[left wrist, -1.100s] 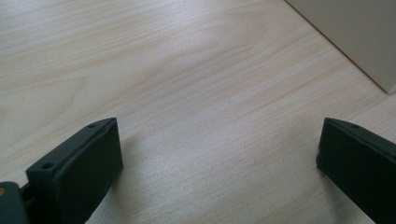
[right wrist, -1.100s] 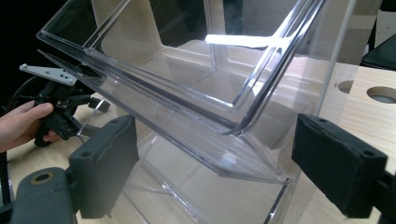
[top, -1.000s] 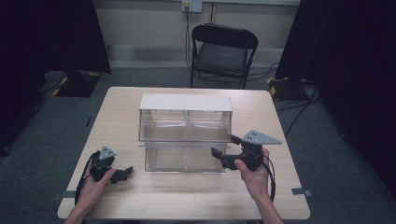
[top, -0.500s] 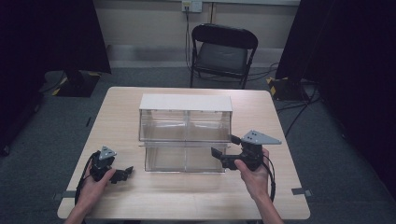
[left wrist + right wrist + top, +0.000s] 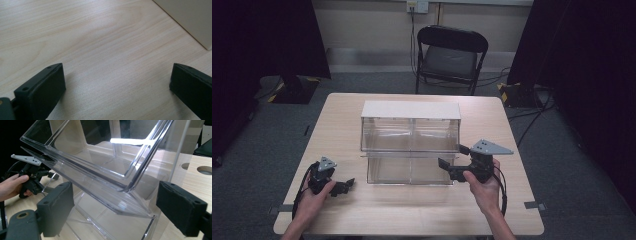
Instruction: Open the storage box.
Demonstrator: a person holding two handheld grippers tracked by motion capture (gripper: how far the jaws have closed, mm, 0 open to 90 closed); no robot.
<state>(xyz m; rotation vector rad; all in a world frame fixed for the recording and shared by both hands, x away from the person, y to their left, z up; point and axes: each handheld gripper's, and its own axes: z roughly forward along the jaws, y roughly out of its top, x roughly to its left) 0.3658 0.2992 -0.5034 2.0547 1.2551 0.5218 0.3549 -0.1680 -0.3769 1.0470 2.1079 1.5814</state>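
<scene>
Both grippers gaped empty: left gripper on the bench, right gripper facing the clear bin; a chair stood beyond.

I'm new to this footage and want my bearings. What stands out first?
A clear two-tier bin unit with a white top stands mid-table. The right claw is raised, jaws open, at its right front corner; the left claw rests open on the table at front left.

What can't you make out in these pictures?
- High view: whether the clear bins hold anything; glare on the plastic hides it.
- Left gripper view: the pale box is cut off by the top and right edges.
- Right gripper view: the holes in the table, cut off at the right edge.
</scene>
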